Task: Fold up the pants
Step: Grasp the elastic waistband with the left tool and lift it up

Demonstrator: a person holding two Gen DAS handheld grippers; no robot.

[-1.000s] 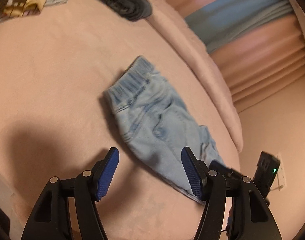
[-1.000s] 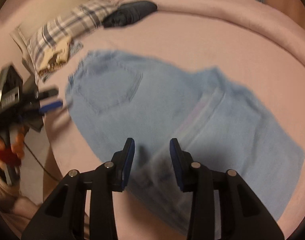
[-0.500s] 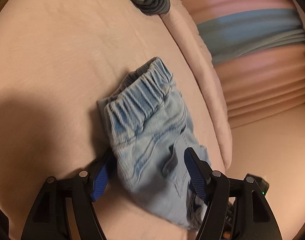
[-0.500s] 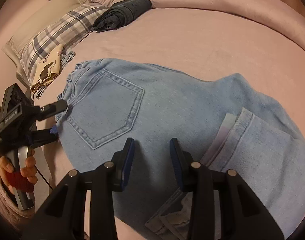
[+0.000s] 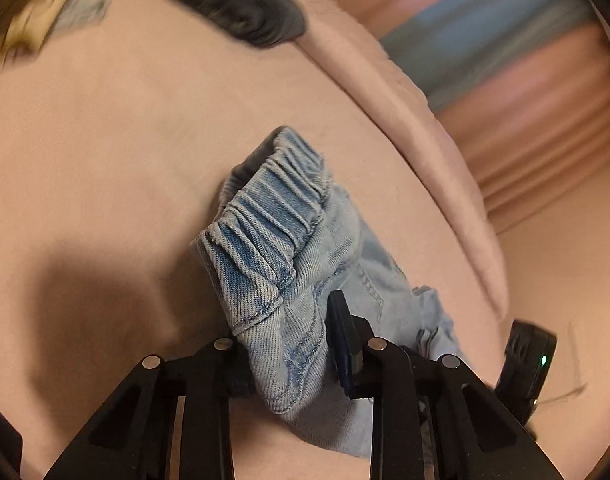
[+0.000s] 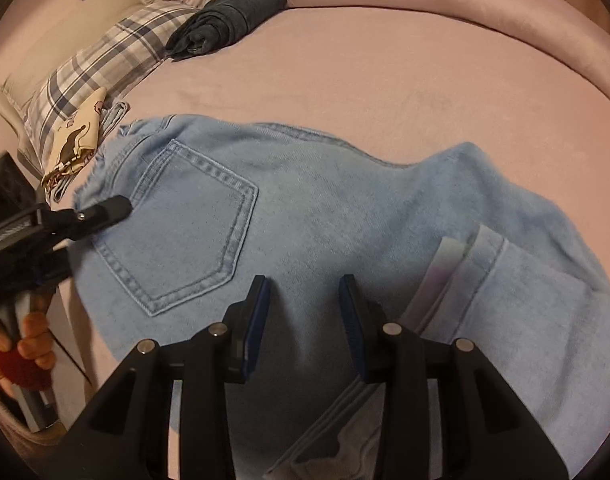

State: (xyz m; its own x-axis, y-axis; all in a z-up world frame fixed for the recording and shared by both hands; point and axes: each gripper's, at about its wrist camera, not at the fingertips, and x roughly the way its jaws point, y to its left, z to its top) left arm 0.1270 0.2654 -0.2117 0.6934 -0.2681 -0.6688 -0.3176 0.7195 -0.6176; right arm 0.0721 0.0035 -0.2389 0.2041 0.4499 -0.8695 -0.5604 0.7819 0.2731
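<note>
Light blue denim pants (image 6: 325, 216) lie on the pink bed, back pocket up, legs folded over at the right with a cuff (image 6: 477, 264) showing. In the left wrist view the elastic waistband (image 5: 273, 216) is bunched and lifted. My left gripper (image 5: 289, 344) is shut on the waistband corner; it also shows in the right wrist view (image 6: 85, 216) at the left edge of the pants. My right gripper (image 6: 305, 312) is open just above the middle of the pants, holding nothing.
A folded dark garment (image 6: 229, 20) lies at the far side of the bed, also in the left wrist view (image 5: 245, 12). A plaid pillow (image 6: 105, 56) and a printed cloth (image 6: 77, 136) sit at the left. A rolled pink duvet (image 5: 417, 120) borders the bed.
My left gripper closed on the waistband corner and lifted it. My right gripper moved slightly in over the pants and stayed open.
</note>
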